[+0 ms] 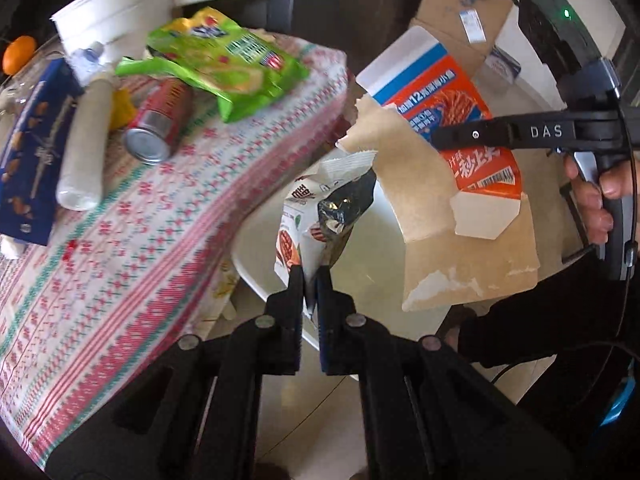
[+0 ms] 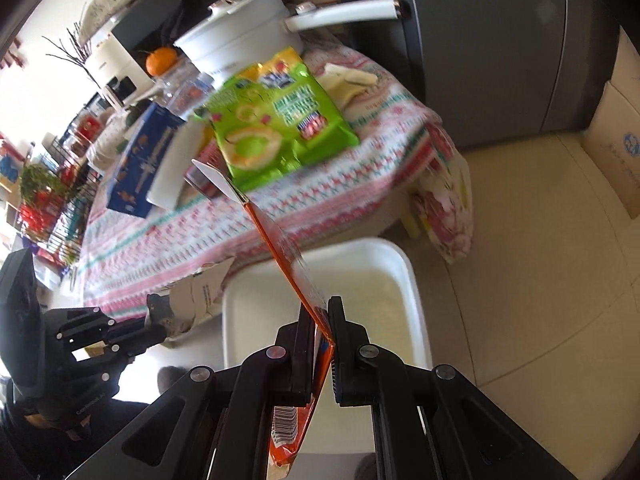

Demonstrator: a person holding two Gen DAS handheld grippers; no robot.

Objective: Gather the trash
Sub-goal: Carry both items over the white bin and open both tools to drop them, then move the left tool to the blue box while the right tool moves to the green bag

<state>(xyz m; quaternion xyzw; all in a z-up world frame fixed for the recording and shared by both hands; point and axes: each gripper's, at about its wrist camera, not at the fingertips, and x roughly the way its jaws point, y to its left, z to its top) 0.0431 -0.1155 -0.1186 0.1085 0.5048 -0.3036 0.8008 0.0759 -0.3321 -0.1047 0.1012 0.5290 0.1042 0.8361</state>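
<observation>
Black left hand-held gripper (image 1: 311,270): pinched tight on a crumpled snack wrapper (image 1: 320,216), hanging above the white bin (image 2: 404,264).
Right hand-held gripper (image 2: 322,316): pressed together on a flattened orange carton (image 1: 448,128), also over the bin.
Bench (image 1: 168,208): patterned cloth, beside the bin; carries a green snack bag (image 1: 228,60), red can (image 1: 158,120), blue box (image 1: 32,152), white pot (image 1: 120,8).

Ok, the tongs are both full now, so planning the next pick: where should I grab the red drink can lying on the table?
Grip the red drink can across its round body near the middle, coming from above. It lies on its side on the patterned tablecloth, silver end toward the table edge, so the curved sides are exposed; a white tube crowds one side.
</observation>
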